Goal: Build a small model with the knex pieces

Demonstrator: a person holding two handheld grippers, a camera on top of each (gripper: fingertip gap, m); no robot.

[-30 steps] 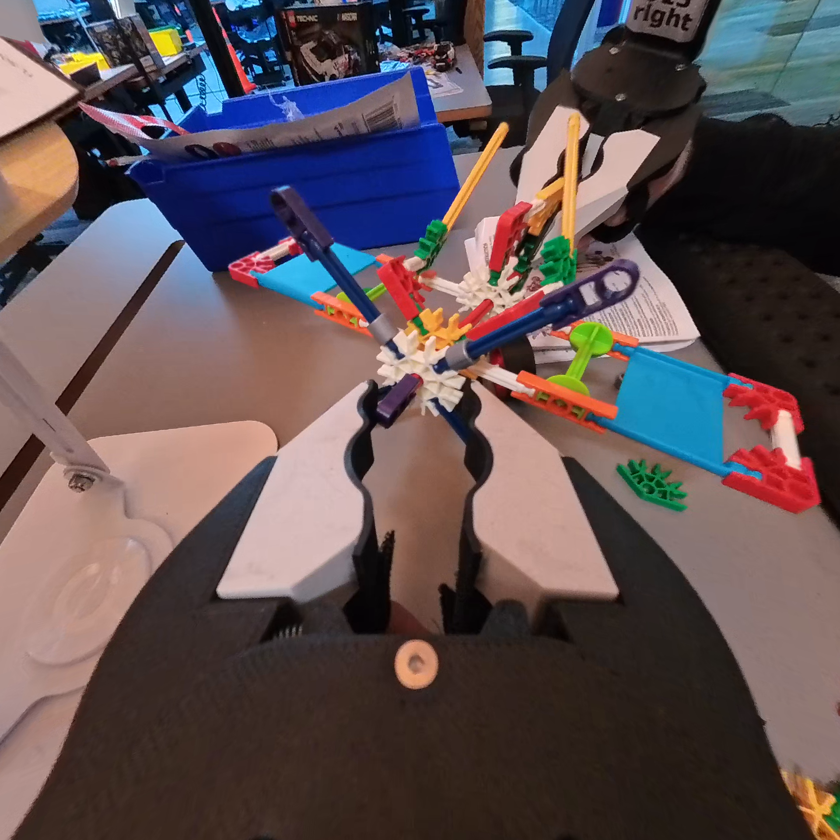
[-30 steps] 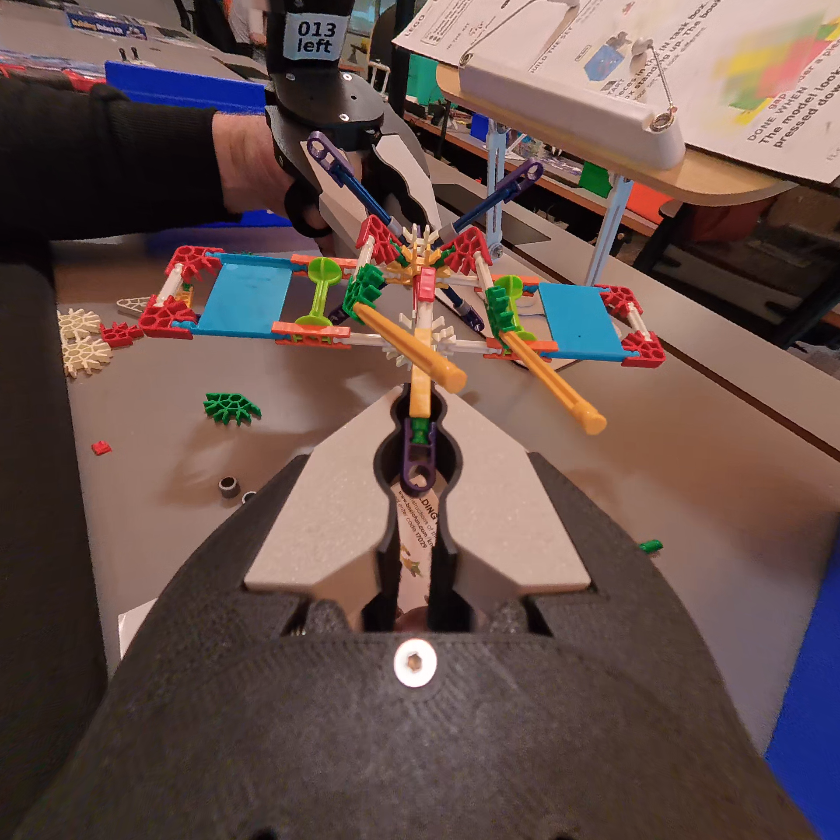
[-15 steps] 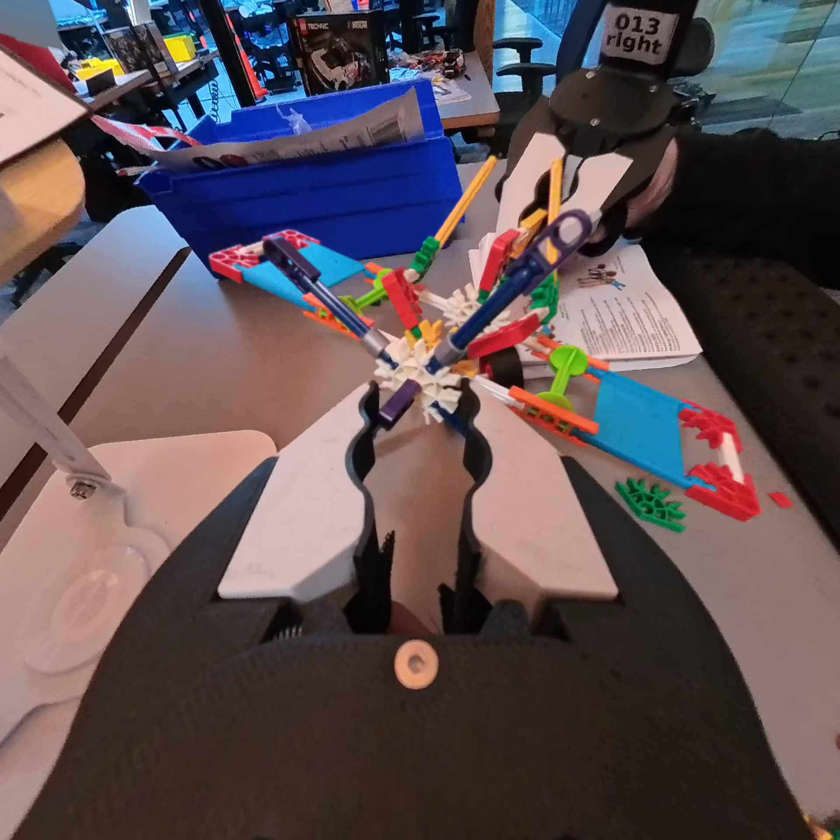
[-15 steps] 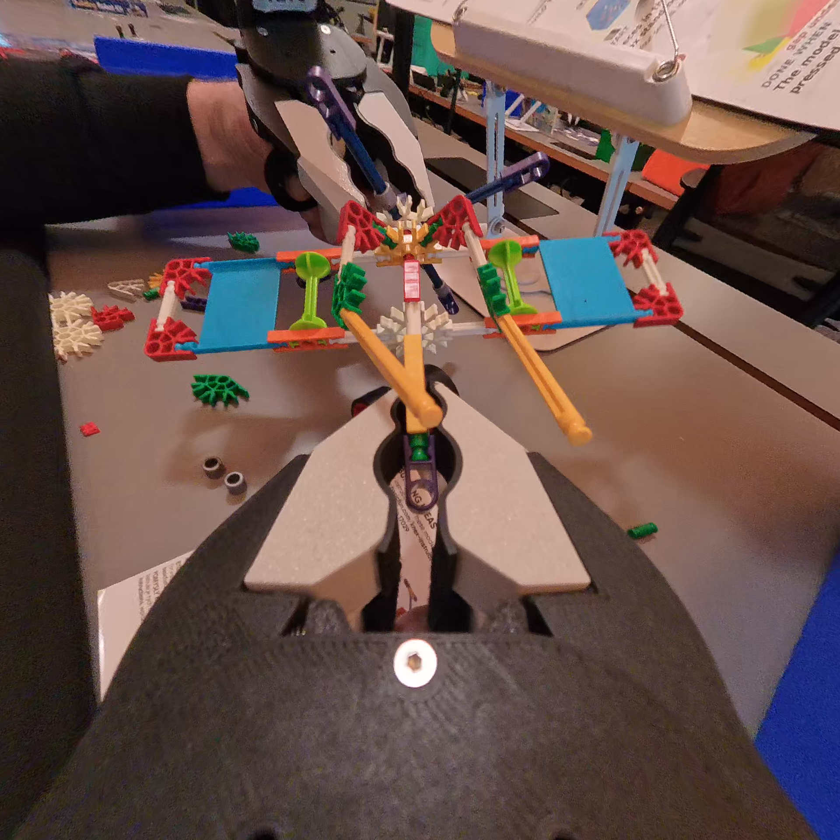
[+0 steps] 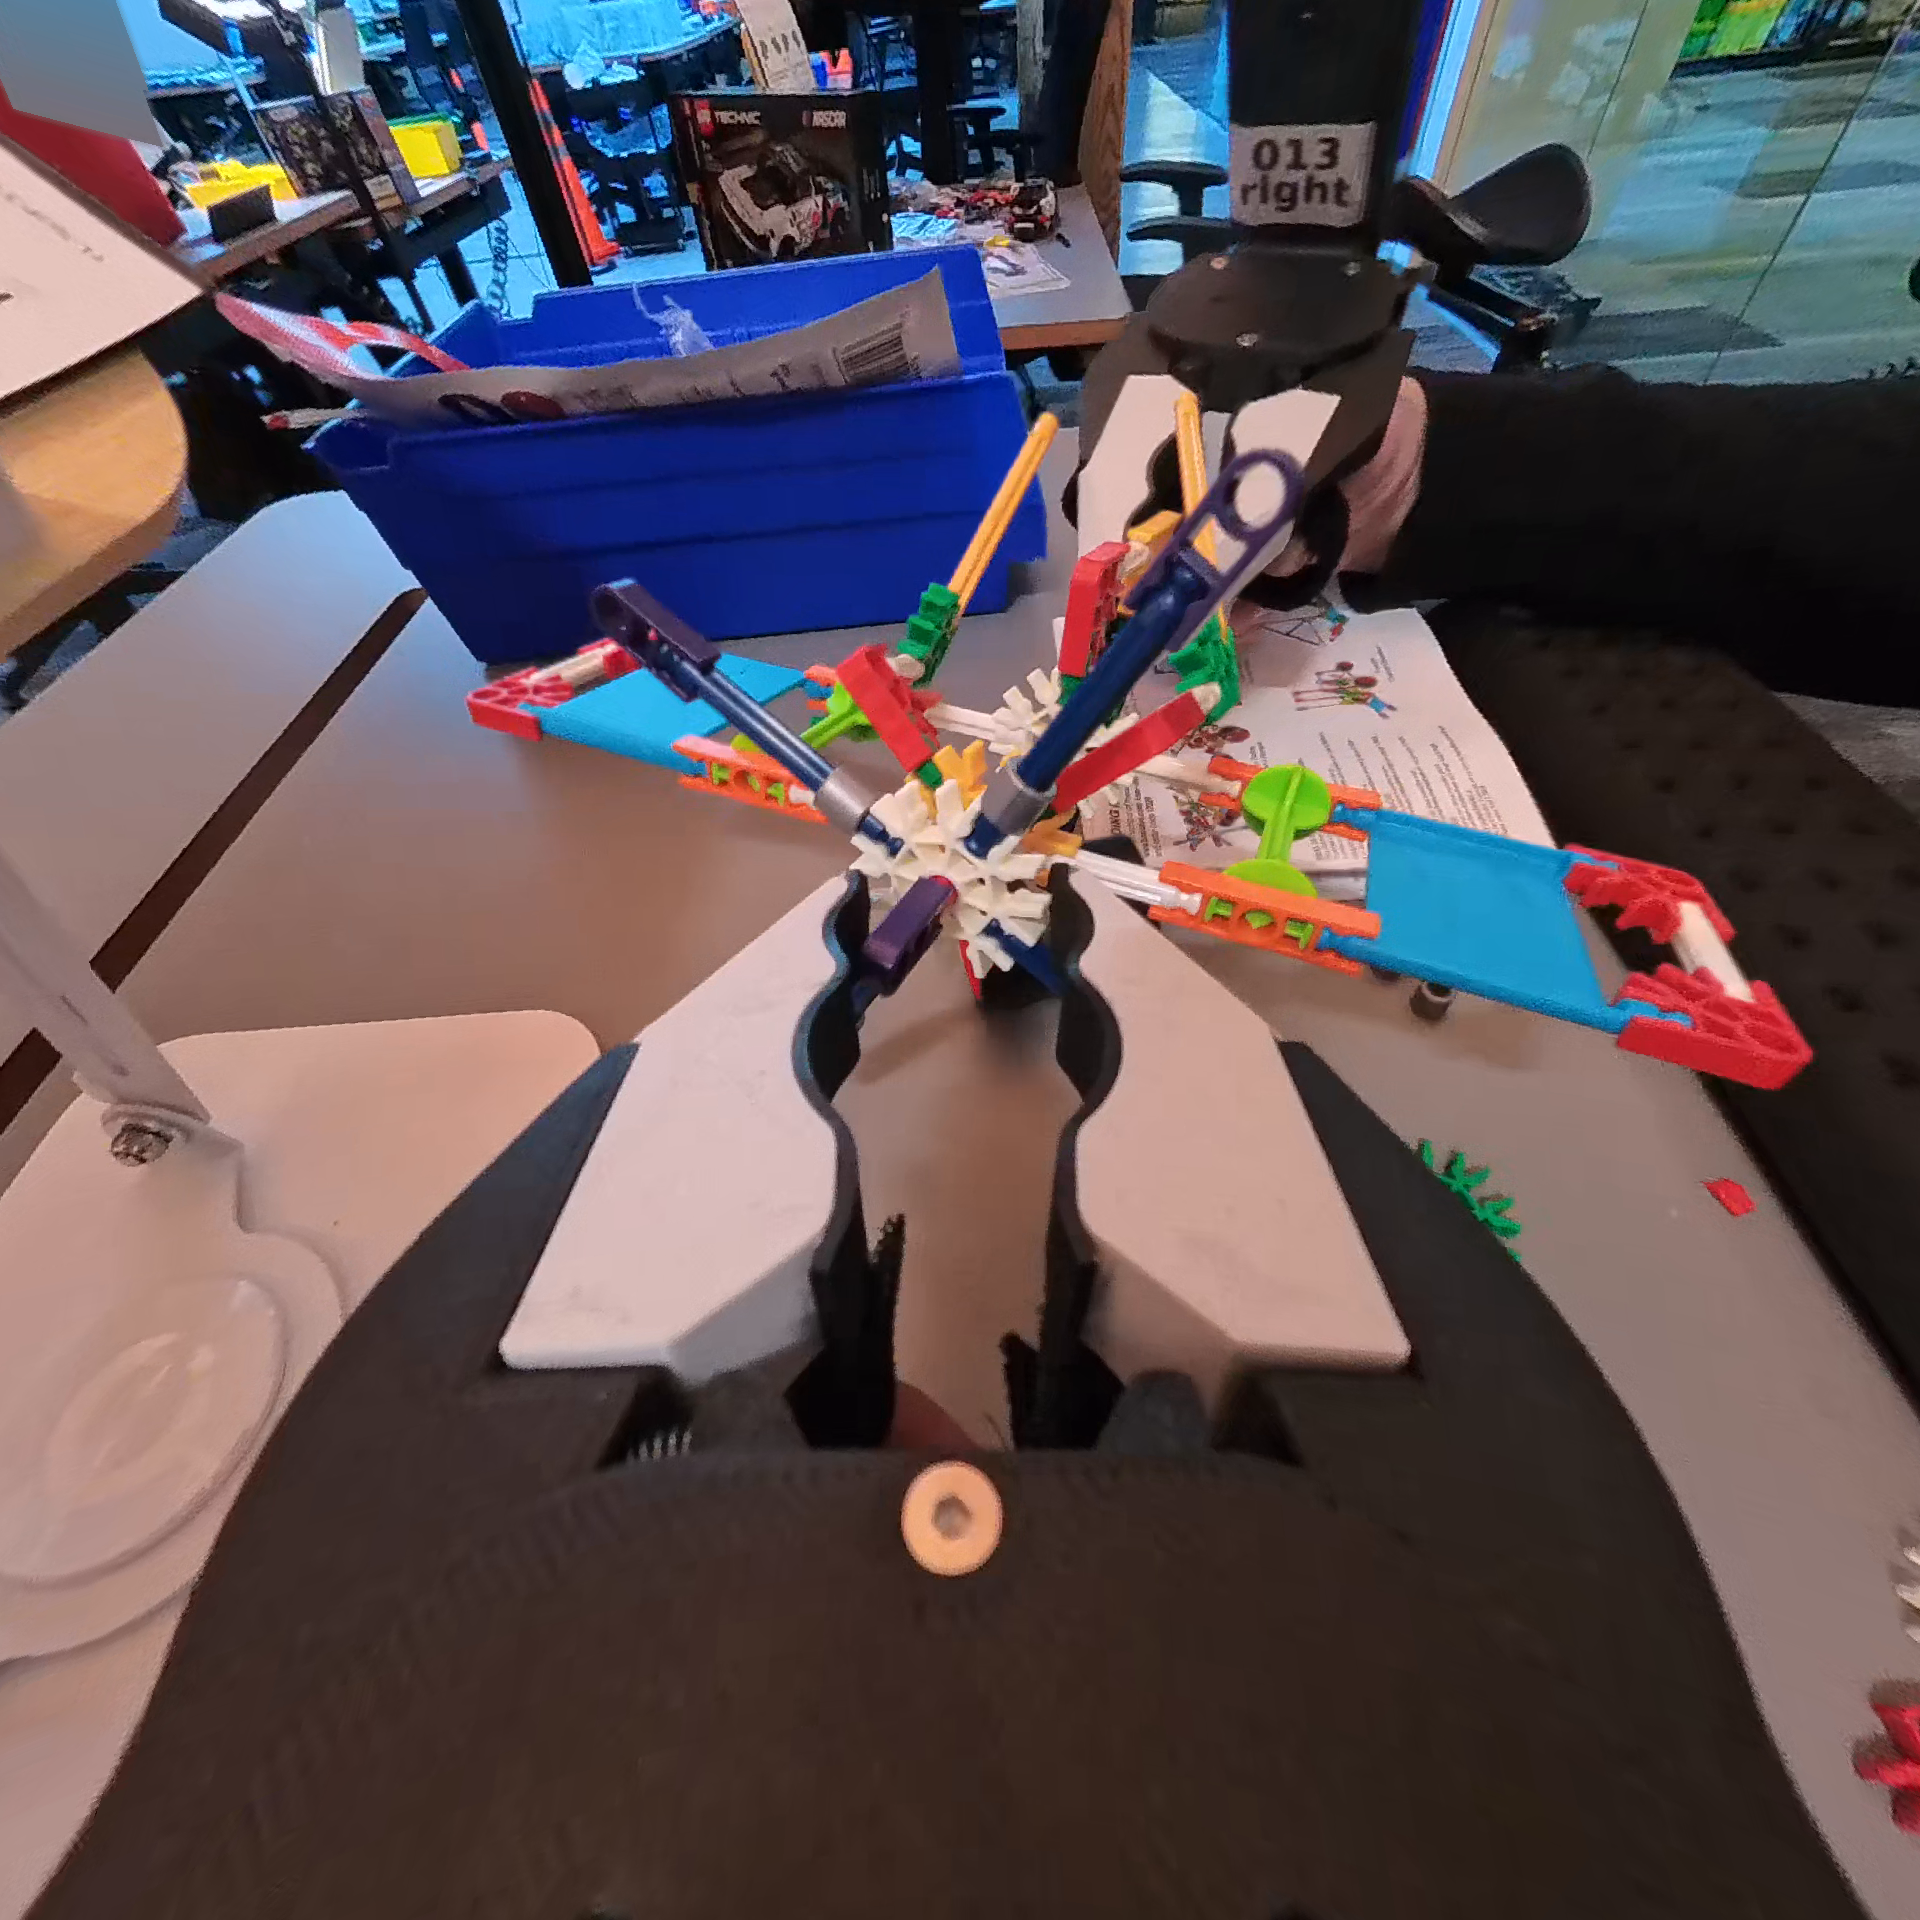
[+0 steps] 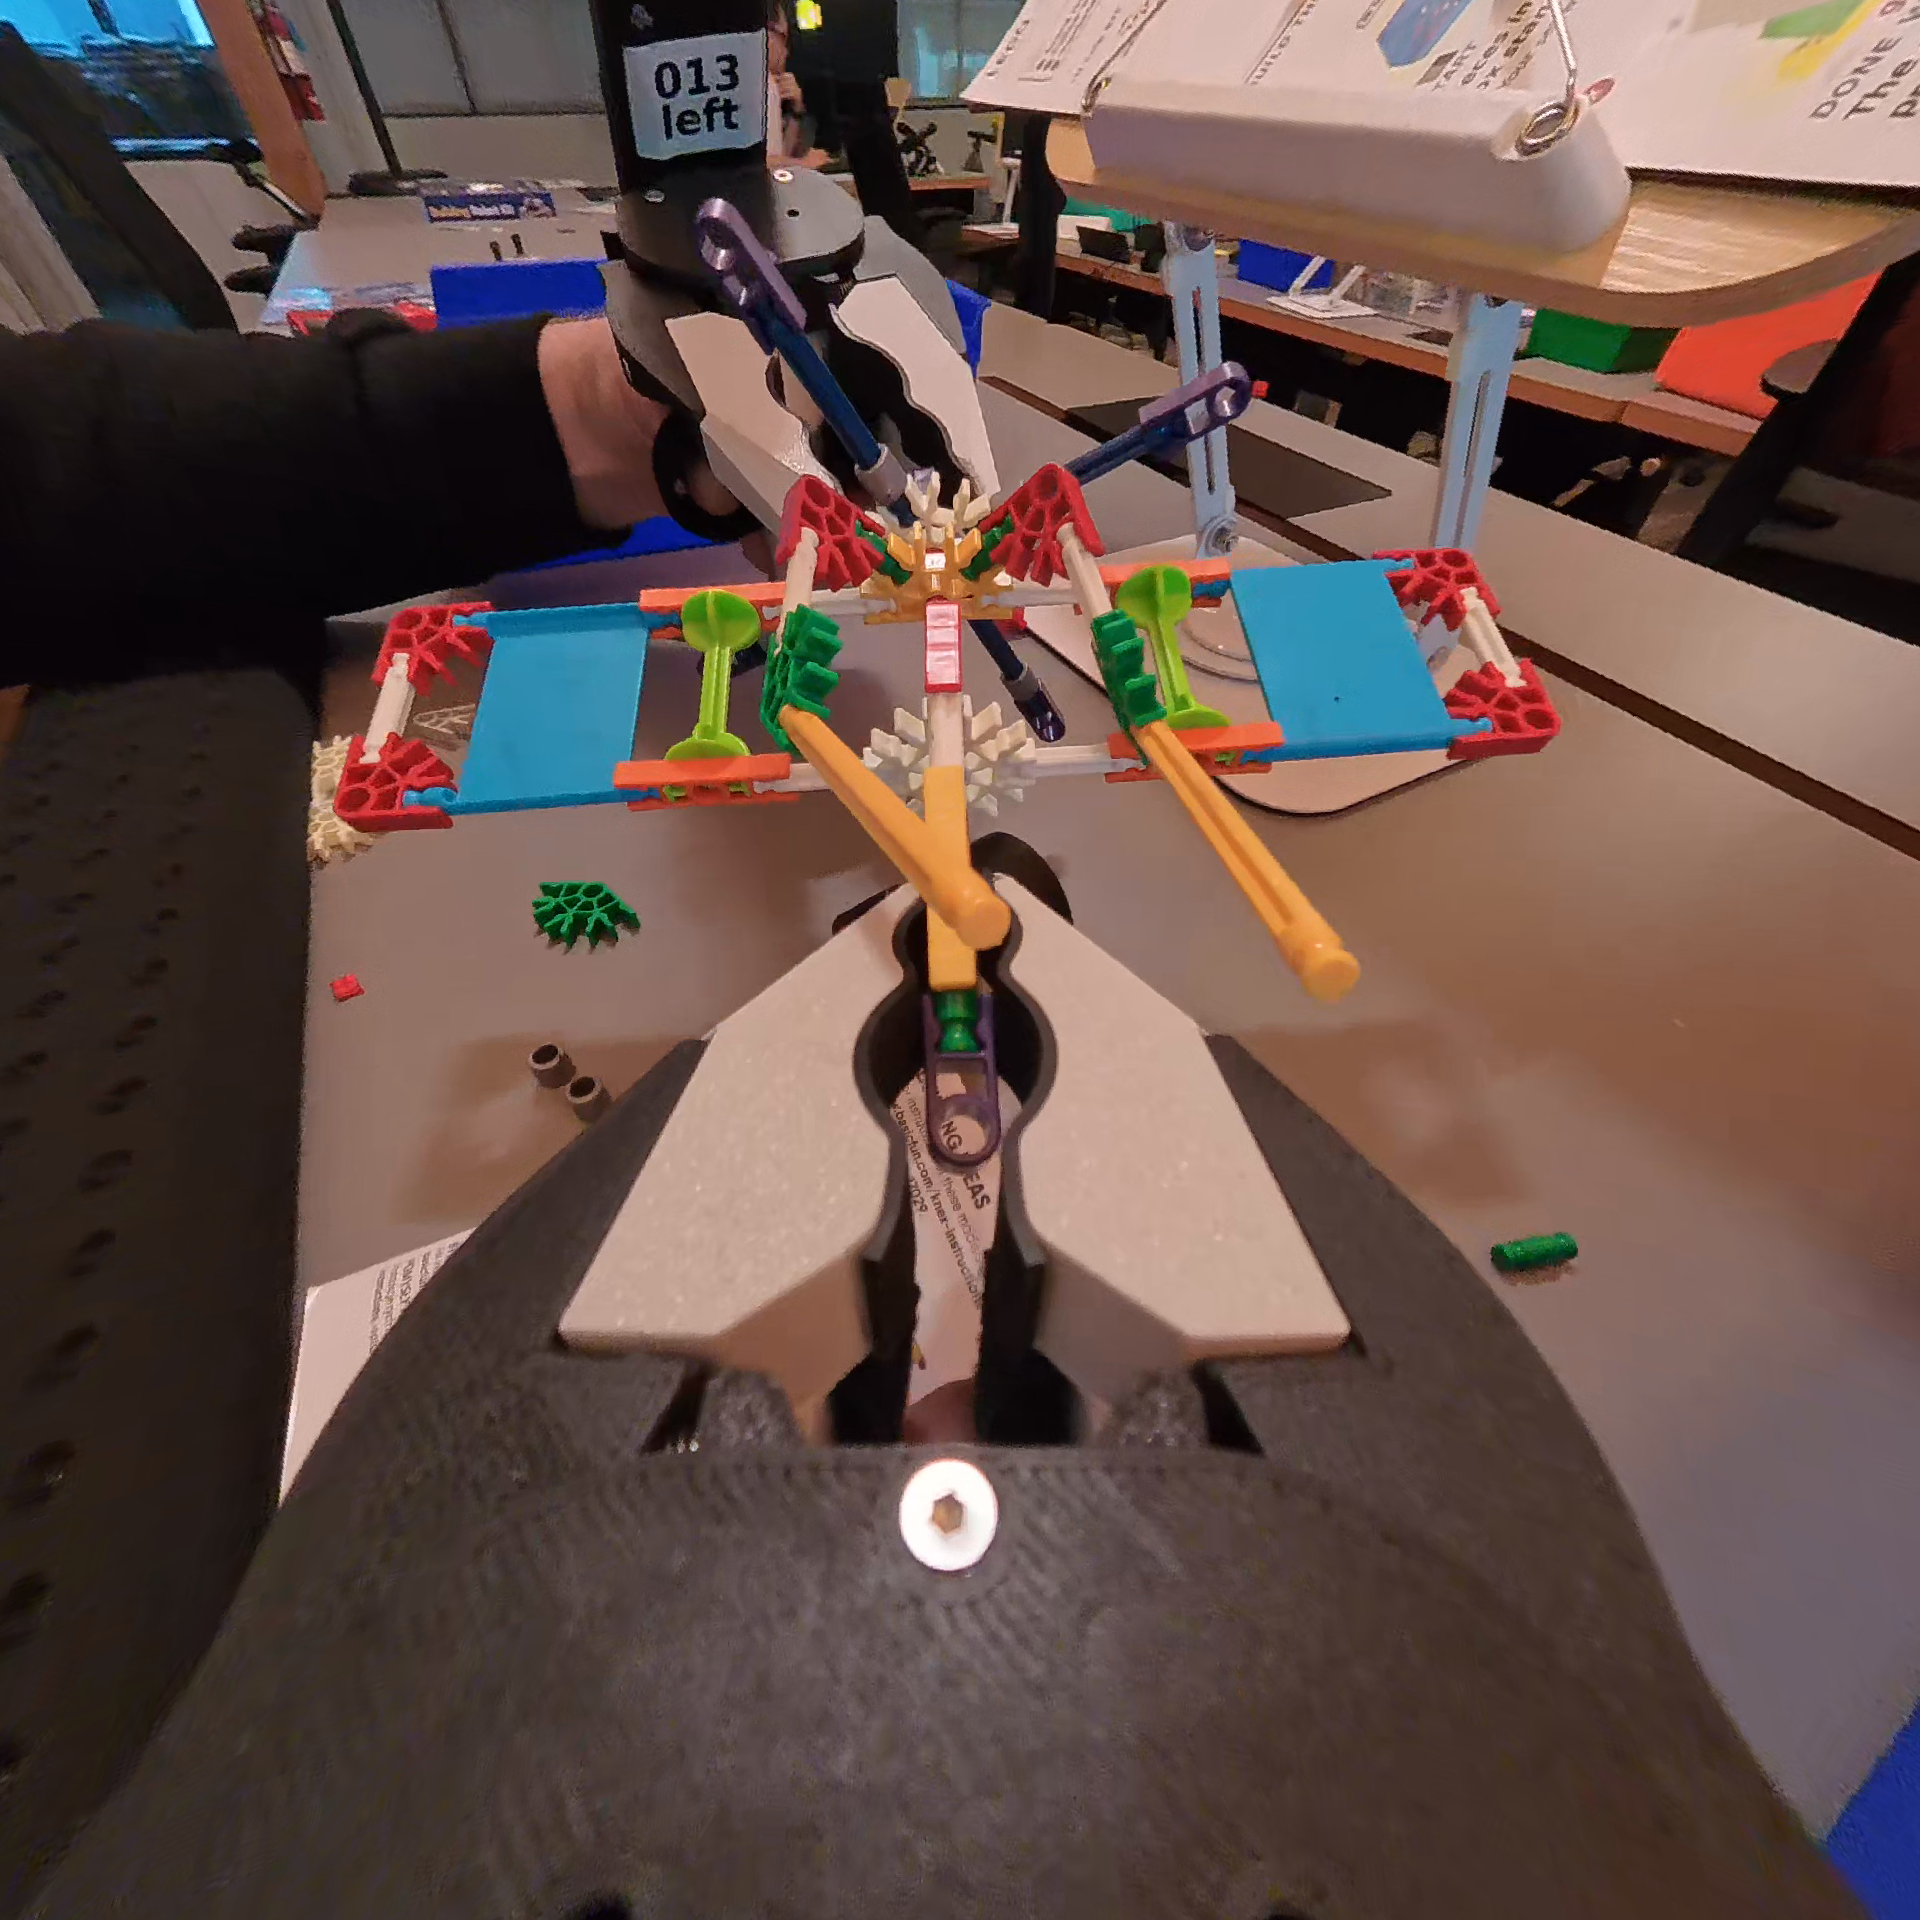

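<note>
- My left gripper (image 5: 951, 914) clamps the white snowflake hub at one end of the toy model (image 6: 940, 665), which we hold above the grey table (image 6: 1558, 1039).
- My right gripper (image 6: 951, 925) pinches the model's yellow rod (image 6: 948, 831) at the opposite end.
- A loose green connector (image 6: 584, 912) lies below the model.

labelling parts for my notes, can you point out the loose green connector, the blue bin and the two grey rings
loose green connector (image 6: 584, 912), right wrist view, centre of the fan shape
blue bin (image 5: 707, 509), left wrist view, front wall
two grey rings (image 6: 567, 1076), right wrist view, between the pair
</note>
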